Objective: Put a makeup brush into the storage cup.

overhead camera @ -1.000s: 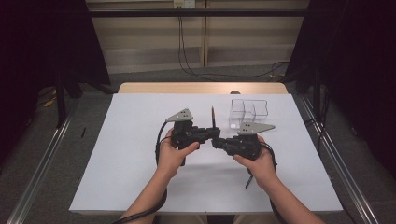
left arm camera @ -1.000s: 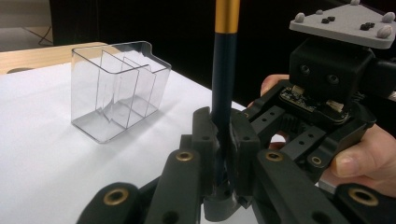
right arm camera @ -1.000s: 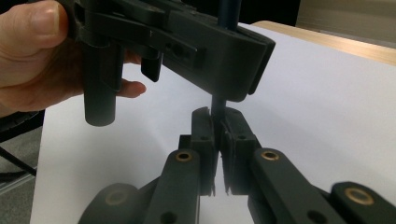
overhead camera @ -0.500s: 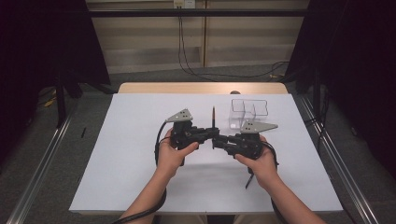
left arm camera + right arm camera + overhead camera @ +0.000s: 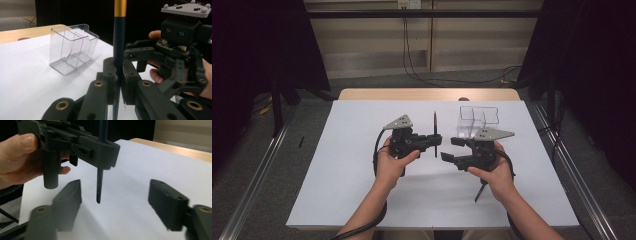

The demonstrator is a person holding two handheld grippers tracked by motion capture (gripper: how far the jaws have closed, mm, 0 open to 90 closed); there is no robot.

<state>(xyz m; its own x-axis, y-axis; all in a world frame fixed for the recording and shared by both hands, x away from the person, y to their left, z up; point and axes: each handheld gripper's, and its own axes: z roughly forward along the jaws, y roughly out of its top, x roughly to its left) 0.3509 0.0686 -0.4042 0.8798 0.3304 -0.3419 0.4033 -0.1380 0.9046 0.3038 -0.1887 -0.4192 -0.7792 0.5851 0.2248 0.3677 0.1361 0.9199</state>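
Observation:
A dark blue pencil (image 5: pixel 435 131) with a gold band (image 5: pixel 120 7) stands upright above the white table top (image 5: pixel 337 180), near its middle. My left gripper (image 5: pixel 435 141) is shut on the pencil's (image 5: pixel 119 42) lower part, its jaws (image 5: pixel 119 73) pressed against both sides. The pencil's tip (image 5: pixel 99 192) hangs just above the sheet. My right gripper (image 5: pixel 451 149) is open a little to the pencil's right. In the right gripper view its two black jaws (image 5: pixel 117 200) stand wide apart, with the pencil and the left gripper (image 5: pixel 82 142) beyond them.
A clear plastic container (image 5: pixel 478 120) with compartments stands empty at the back right, also in the left gripper view (image 5: pixel 71 50). A bare wooden strip (image 5: pixel 427 94) runs along the table's far edge. Dark floor and metal rails flank the table.
My right gripper has opened and drawn slightly back from the pencil. The left gripper keeps the pencil upright in nearly the same place.

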